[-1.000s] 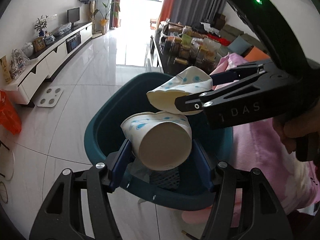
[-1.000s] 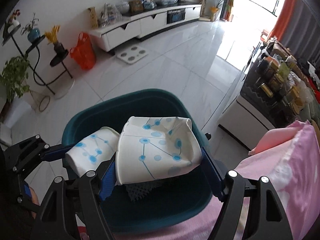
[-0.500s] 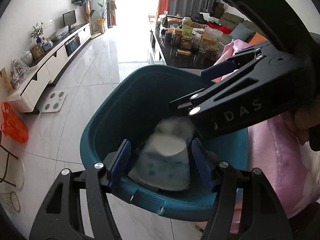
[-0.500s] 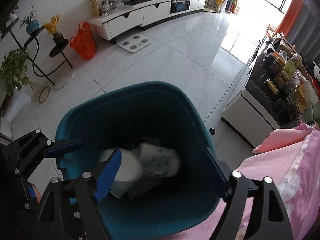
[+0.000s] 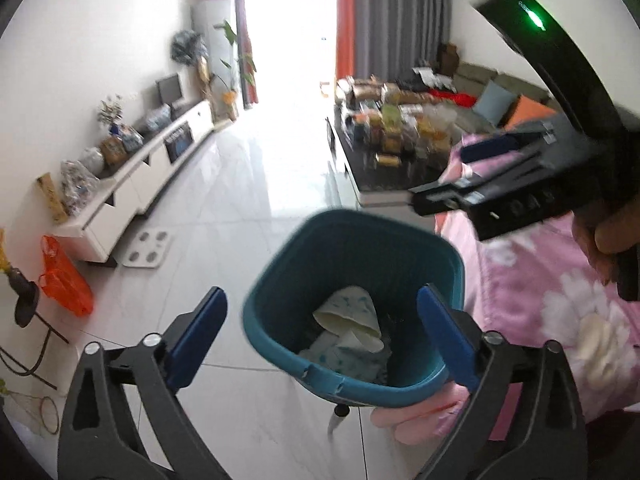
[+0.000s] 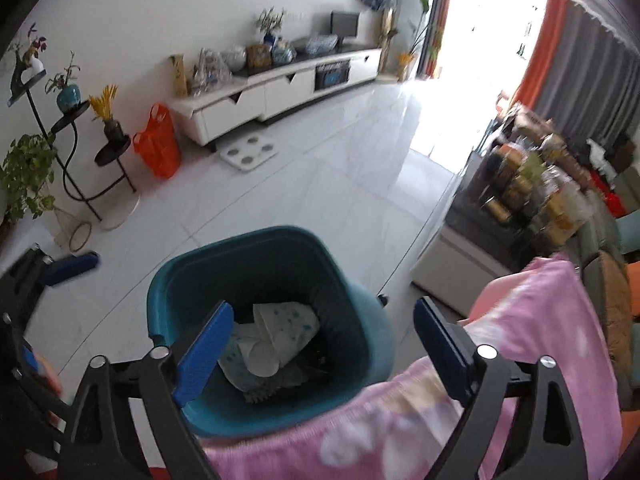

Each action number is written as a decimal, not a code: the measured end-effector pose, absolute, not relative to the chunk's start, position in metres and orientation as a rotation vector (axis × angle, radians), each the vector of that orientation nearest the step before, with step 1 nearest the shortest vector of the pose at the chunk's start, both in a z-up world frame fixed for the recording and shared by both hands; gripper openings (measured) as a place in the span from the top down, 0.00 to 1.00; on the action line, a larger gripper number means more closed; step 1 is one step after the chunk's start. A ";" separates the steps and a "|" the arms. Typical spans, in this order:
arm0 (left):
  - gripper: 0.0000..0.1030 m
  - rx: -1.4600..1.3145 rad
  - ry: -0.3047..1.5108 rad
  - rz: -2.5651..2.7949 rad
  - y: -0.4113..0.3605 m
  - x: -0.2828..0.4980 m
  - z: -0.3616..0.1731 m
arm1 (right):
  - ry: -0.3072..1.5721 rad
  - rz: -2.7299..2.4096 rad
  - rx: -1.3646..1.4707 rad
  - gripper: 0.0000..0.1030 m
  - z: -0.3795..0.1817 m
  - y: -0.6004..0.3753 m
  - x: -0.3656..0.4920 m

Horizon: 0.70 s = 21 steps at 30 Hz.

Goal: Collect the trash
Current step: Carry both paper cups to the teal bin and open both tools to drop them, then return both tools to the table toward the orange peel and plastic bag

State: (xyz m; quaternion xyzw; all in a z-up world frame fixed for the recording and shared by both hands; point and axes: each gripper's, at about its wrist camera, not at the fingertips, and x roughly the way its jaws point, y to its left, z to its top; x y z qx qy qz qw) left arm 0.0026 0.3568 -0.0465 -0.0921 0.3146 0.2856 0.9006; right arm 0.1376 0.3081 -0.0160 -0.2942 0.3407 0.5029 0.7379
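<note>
Now: two crumpled paper cups (image 5: 352, 320) lie inside teal bin (image 5: 280, 280), below and between spread fingers of left gripper (image 5: 320, 340); jaws apart, nothing held; right gripper (image 6: 320, 350) likewise wide apart, empty, bin just ahead and below, cups (image 6: 276, 336) showing past its left finger; pink blanket (image 6: 540, 340) under right finger; judged: cup drop done; no other trash in view, remainder of job can't tell; bin approx. third full at most.

Home living room: TV console (image 6: 280, 88), sofa (image 5: 500, 92).
</note>
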 end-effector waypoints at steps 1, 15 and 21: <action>0.06 -0.188 0.638 0.603 0.353 -0.003 -0.041 | 0.726 1.097 -0.641 0.11 -0.011 0.300 0.136; 0.06 -0.159 0.486 0.599 0.251 -0.017 0.033 | 0.578 0.915 -0.497 0.07 0.034 0.141 0.128; 0.06 -0.133 0.475 0.517 0.194 0.001 0.044 | 0.579 0.835 -0.424 0.07 0.033 0.075 0.130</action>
